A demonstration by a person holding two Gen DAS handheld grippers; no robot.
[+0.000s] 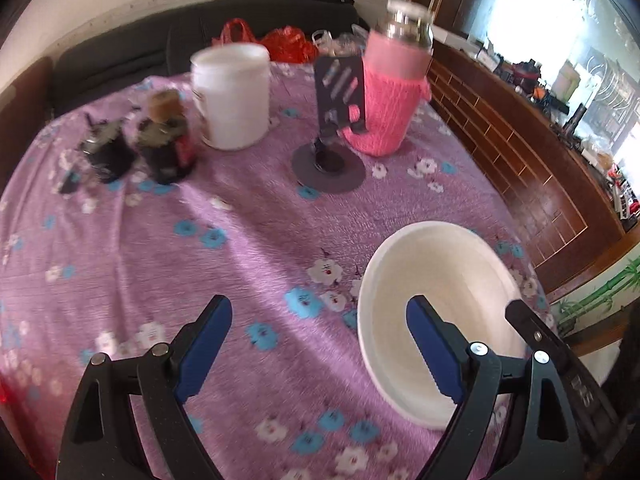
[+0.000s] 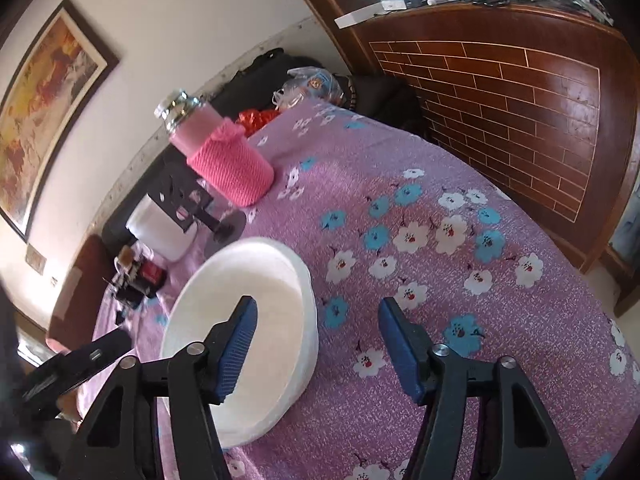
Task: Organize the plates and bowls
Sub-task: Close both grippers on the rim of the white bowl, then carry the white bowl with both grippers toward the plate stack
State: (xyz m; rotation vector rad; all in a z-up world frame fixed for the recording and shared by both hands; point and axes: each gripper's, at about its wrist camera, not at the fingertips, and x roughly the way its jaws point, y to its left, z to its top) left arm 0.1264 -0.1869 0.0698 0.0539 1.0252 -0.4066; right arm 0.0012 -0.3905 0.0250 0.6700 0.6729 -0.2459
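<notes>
A white bowl [image 1: 444, 280] sits on the purple flowered tablecloth [image 1: 160, 248], low and right in the left wrist view. My left gripper [image 1: 318, 332] is open; its right finger is over the bowl's inside, its left finger over bare cloth. In the right wrist view the same bowl [image 2: 256, 280] lies at lower left. My right gripper [image 2: 318, 340] is open; its left finger hangs over the bowl's inside, its right finger over the cloth [image 2: 460, 280]. The other gripper's black finger [image 1: 532, 328] shows at the bowl's right side.
At the table's far side stand a white jar [image 1: 232, 96], a pink knitted-sleeve bottle [image 1: 392, 96], a black phone stand [image 1: 332, 136] and two dark bottles [image 1: 164, 140]. A wooden cabinet [image 1: 520, 152] runs along the right. A dark sofa [image 1: 160, 40] lies behind.
</notes>
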